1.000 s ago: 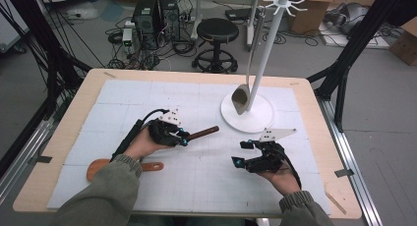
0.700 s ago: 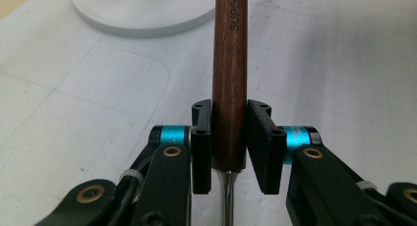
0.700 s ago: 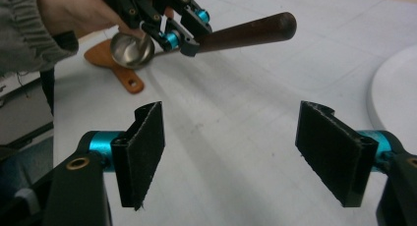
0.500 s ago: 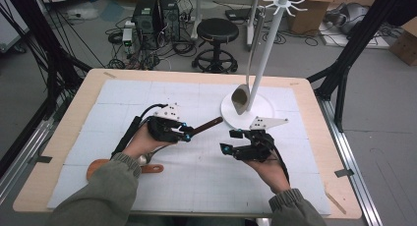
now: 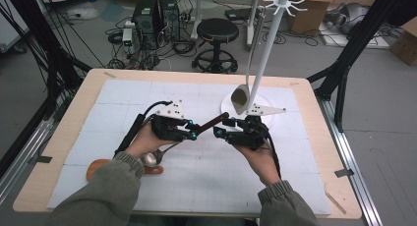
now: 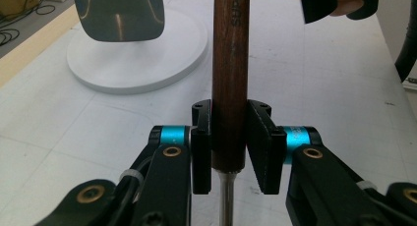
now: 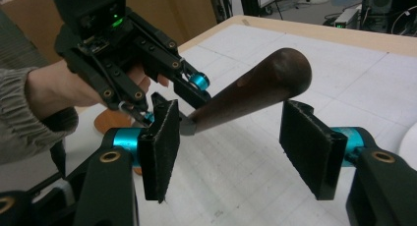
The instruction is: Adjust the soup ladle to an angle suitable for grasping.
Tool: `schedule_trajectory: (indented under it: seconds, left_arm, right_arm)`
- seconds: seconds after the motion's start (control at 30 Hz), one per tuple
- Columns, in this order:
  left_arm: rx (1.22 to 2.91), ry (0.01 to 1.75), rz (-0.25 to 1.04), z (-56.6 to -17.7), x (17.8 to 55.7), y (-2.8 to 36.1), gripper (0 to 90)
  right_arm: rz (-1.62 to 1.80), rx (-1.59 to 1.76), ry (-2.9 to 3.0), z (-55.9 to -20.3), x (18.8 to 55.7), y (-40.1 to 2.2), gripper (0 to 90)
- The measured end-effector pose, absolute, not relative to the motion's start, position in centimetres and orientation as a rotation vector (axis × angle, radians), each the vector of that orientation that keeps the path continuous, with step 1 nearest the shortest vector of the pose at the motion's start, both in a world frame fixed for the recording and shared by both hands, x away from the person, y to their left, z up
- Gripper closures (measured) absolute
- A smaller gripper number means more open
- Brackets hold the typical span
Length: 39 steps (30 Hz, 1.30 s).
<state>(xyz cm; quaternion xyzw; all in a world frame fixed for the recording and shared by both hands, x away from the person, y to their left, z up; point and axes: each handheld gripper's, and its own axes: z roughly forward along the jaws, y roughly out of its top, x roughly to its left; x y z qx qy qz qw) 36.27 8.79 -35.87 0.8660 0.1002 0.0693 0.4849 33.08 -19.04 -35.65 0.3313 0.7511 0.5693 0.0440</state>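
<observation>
My left gripper [image 5: 194,134] is shut on a utensil's dark wooden handle [image 5: 216,120], near where the handle meets its metal shaft. In the left gripper view the pads [image 6: 201,147] clamp the handle [image 6: 230,64] from both sides. The utensil's metal bowl [image 5: 150,158] hangs low beside the left hand. My right gripper [image 5: 222,127] faces the left one, open, at the handle's free end. In the right gripper view the rounded handle end [image 7: 275,73] sits between the wide-apart pads [image 7: 160,142], touching neither.
A white hook stand [image 5: 268,49] rises from a round white base [image 5: 231,100] just behind the right gripper, with a metal spoon [image 5: 240,99] hanging from it. A brown wooden utensil [image 5: 98,168] lies at the front left, by the left sleeve. A white gridded mat [image 5: 206,186] covers the table.
The right gripper has moved left and forward to the handle's free end. The left gripper has shifted right, carrying the utensil toward it.
</observation>
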Motion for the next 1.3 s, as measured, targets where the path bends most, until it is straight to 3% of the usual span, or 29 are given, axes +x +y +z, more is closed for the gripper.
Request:
schedule_trajectory:
  seconds: [0.5, 0.73, 1.3]
  left_arm:
    - [2.06, 0.189, 0.165, -34.2, 35.2, 8.3, 73.2]
    - [2.035, 0.212, 0.1, -34.1, 35.4, 9.0, 71.5]
    - [2.01, 0.208, 0.015, -34.2, 35.1, 9.7, 67.1]
  right_arm:
    - [1.916, 0.966, 2.26, -34.4, 33.3, -18.3, 68.9]
    - [1.994, 0.943, 2.296, -33.9, 33.5, -18.2, 72.9]
    - [1.984, 0.733, 2.304, -29.7, 33.5, -17.4, 73.1]
